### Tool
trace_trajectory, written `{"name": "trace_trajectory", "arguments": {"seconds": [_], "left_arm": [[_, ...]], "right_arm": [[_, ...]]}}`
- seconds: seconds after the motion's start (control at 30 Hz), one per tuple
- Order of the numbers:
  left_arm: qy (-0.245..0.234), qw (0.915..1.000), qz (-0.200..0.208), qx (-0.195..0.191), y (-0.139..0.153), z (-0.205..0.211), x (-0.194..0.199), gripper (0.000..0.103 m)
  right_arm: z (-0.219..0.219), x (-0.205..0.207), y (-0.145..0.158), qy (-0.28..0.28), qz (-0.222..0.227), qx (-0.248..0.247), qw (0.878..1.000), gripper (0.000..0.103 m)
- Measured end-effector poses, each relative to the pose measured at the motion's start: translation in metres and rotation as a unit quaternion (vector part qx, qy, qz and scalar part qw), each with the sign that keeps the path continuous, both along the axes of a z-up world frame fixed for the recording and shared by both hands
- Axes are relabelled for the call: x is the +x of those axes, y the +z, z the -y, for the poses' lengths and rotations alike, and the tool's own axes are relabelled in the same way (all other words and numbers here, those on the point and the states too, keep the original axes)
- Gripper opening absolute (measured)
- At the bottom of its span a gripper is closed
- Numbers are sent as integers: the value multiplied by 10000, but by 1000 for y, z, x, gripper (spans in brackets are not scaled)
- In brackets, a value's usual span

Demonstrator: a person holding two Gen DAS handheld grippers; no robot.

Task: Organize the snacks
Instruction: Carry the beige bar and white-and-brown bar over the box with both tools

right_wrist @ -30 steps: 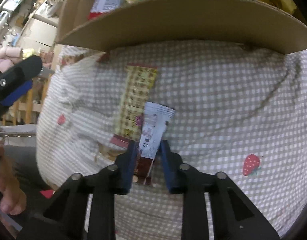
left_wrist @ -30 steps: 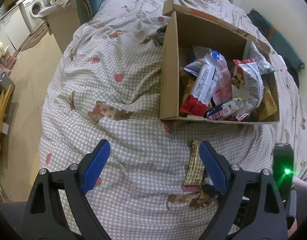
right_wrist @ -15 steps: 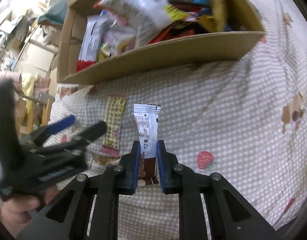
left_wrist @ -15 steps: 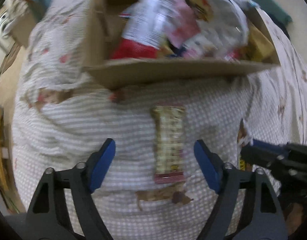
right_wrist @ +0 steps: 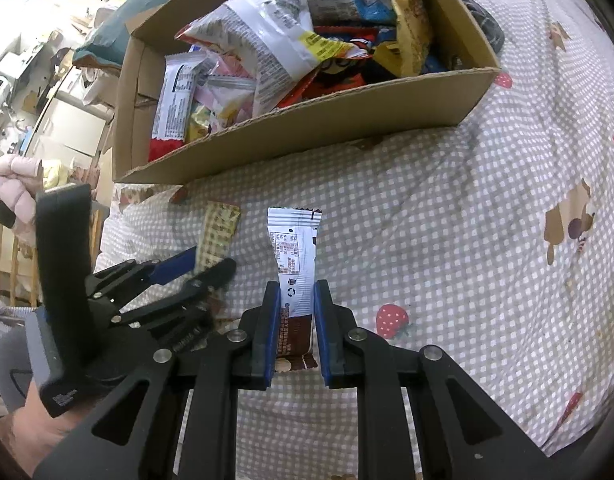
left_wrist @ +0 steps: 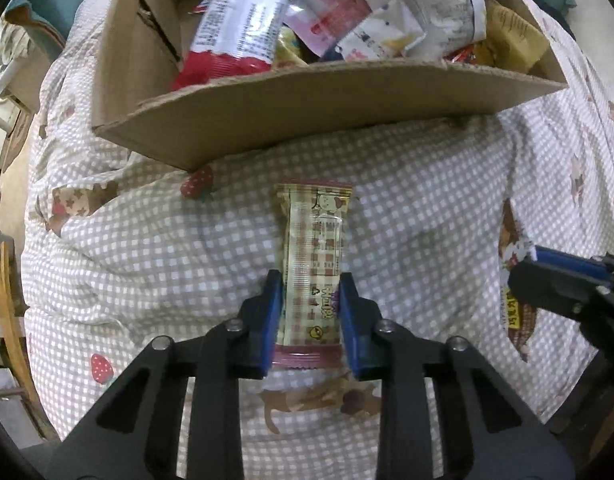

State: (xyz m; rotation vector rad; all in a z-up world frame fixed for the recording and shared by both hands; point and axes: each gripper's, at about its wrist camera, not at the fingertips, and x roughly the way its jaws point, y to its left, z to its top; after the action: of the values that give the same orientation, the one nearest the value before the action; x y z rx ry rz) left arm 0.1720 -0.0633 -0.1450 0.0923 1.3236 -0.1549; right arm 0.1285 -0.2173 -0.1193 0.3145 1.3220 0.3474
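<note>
Both tools gripping snack bars on the bed, short of the cardboard box.

Left tool point(left_wrist: 311, 304): jaws closing, blue pads at both long edges of the beige checked bar point(left_wrist: 313, 264); the bar lies flat on the checked bedspread point(left_wrist: 427, 208), long axis running straight ahead from the tool toward the cardboard box point(left_wrist: 307, 108). Right tool point(right_wrist: 294, 332): jaws nearly closed, clamped on the brown end of the white-and-brown bar point(right_wrist: 294, 264); its long axis also runs forward, white end pointing at the snack-filled box ahead.
</note>
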Motion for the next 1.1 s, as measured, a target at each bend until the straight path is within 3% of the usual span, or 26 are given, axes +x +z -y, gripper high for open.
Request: {"name": "trace_trajectory", "arguments": {"seconds": [0.6,1.1], "left_arm": [[733,9965,370,-165,46,-66,-35,24],[958,9871,1253,-269,118,-68,-44,24]], "right_arm": [[-27,4,2,175,229,-17,9996,17],[-12,-8,58,120,935,457,9945,17]]}}
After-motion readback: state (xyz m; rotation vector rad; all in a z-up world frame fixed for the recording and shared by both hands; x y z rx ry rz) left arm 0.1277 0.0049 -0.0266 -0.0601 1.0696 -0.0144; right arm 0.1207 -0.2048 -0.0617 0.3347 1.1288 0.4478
